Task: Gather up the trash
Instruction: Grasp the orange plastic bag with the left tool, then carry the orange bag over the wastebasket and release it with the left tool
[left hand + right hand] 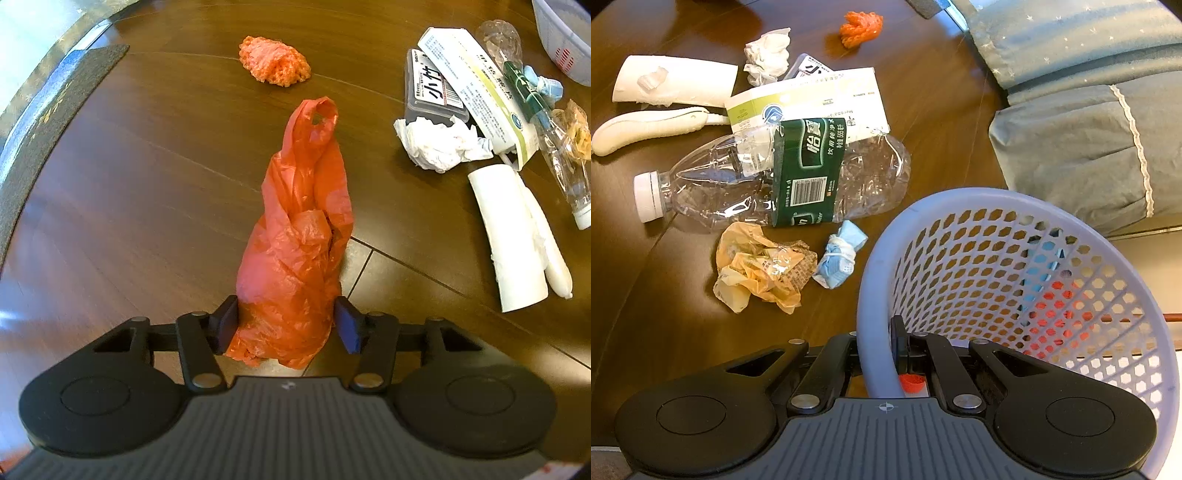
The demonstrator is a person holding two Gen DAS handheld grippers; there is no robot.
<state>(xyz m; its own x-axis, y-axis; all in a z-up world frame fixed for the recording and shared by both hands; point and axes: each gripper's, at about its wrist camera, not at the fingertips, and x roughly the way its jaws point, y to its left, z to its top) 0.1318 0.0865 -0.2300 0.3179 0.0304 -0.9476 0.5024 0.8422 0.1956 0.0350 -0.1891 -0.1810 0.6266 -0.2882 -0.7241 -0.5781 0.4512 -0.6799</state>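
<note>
A crumpled red plastic bag lies on the wooden floor, stretching away from me. My left gripper points steeply down over its near end, and both pads touch the bag's sides. My right gripper is shut on the near rim of a lavender mesh basket, one finger inside and one outside. Beside the basket lie a crushed clear bottle, a yellow wrapper, a balled blue mask, a white carton and a crumpled tissue. An orange mesh clump lies beyond the bag.
A dark doormat borders the floor on the left. Blue bedding hangs behind the basket. A white paper tube and a black box lie in the pile to the bag's right. Bare floor surrounds the red bag.
</note>
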